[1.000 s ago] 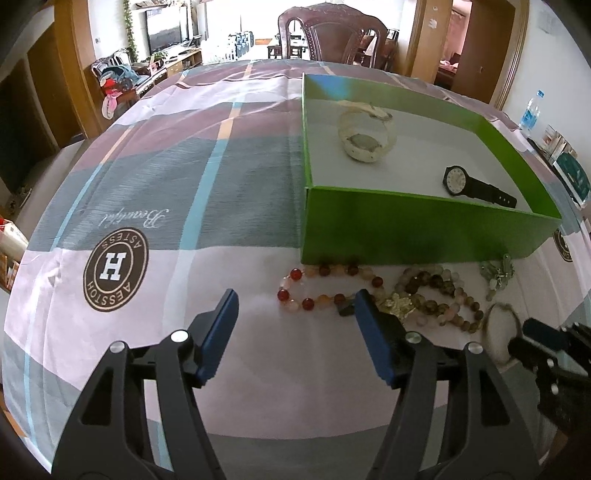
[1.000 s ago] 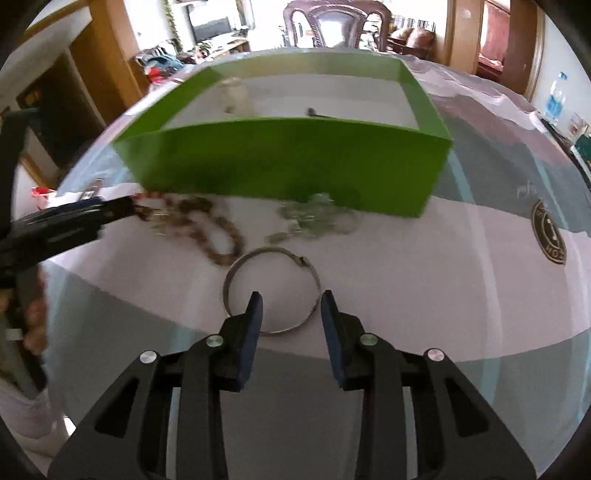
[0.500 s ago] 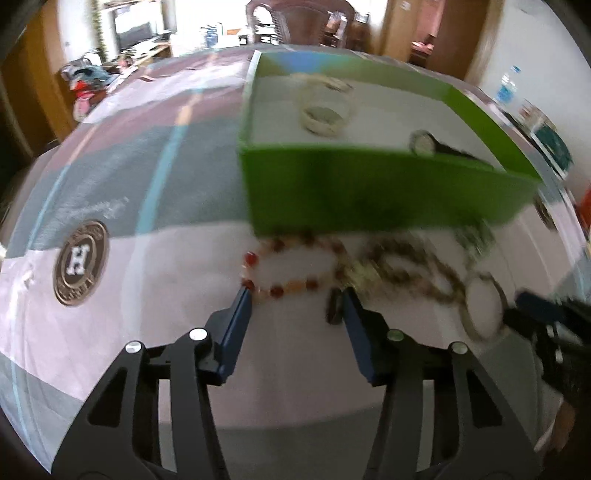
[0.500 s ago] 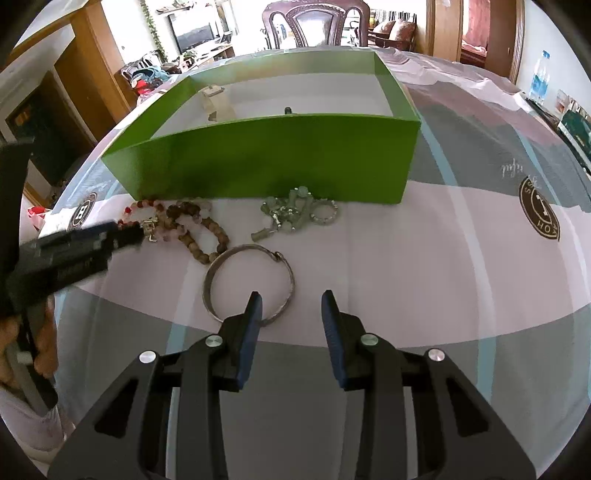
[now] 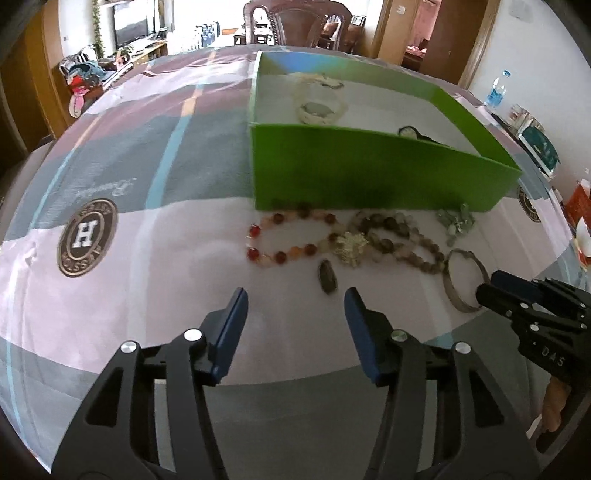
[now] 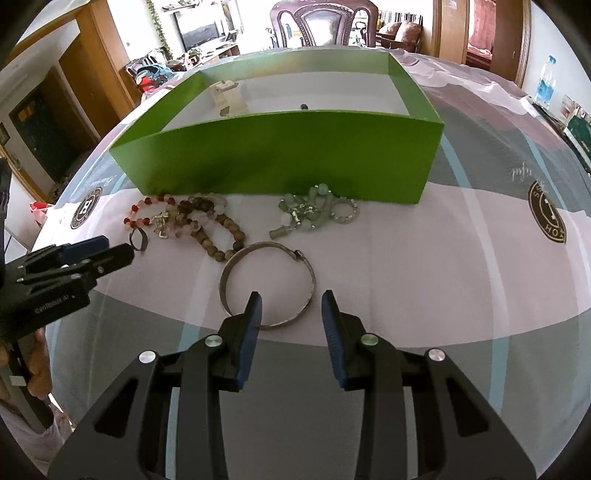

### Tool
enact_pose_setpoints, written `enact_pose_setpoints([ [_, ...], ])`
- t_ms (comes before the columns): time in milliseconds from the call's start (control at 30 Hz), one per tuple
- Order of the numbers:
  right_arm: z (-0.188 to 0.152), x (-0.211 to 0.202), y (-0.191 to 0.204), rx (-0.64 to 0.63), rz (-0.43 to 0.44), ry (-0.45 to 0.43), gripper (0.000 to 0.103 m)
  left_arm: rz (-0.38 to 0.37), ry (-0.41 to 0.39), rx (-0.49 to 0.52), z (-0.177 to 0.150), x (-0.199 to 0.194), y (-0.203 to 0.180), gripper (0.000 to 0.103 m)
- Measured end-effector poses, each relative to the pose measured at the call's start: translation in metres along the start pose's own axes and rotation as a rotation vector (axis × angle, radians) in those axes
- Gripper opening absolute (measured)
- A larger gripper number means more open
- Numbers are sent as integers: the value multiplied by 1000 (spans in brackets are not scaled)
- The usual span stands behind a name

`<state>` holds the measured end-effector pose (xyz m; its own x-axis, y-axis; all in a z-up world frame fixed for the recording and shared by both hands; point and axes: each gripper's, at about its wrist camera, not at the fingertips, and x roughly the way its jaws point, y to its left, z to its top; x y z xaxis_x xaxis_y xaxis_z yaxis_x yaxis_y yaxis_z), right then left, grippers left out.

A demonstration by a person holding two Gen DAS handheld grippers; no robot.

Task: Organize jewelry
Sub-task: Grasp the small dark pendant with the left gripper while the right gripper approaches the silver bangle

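Observation:
On the tablecloth, in front of the green box (image 5: 369,173), lie a red bead bracelet (image 5: 255,230), a brown bead bracelet (image 5: 417,254) with a gold charm (image 5: 349,245), a small dark ring (image 5: 327,277), a green-and-silver cluster (image 5: 456,221) and a silver bangle (image 5: 452,295). My left gripper (image 5: 295,299) hovers just short of the dark ring, its jaws opening with nothing between them. My right gripper (image 6: 291,301) stands open over the near rim of the silver bangle (image 6: 266,244). A white watch (image 5: 319,109) and a black watch (image 5: 408,132) lie inside the box.
The box's front wall (image 6: 280,151) rises right behind the jewelry. A wooden chair (image 5: 295,22) stands at the table's far side and a water bottle (image 5: 495,88) at the far right. The left gripper (image 6: 110,251) points in from the left in the right wrist view.
My left gripper's jaws have narrowed and it has drawn back a little; the dark ring, earlier at its right fingertip, now lies ahead of the fingers. The right gripper has kept still.

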<state>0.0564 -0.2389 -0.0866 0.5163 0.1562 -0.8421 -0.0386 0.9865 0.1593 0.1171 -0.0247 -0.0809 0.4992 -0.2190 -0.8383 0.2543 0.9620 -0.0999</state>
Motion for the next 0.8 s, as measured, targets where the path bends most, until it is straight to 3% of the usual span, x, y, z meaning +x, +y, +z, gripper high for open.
enact_pose_setpoints([
  [167, 0, 0, -3, 10, -4, -2, 35, -31, -12, 30, 3, 1, -14, 51],
  [333, 2, -1, -4, 19, -1, -8, 35, -48, 8, 11, 6, 11, -16, 17],
  [400, 4, -1, -8, 26, -6, -14, 35, -50, 8, 10, 6, 12, -15, 7],
  [600, 18, -4, -6, 13, -22, -49, 35, -61, 1, 5, 0, 5, -11, 6],
  [800, 16, 11, 4, -11, -31, -7, 35, -47, -3, 6, -2, 2, -8, 7],
])
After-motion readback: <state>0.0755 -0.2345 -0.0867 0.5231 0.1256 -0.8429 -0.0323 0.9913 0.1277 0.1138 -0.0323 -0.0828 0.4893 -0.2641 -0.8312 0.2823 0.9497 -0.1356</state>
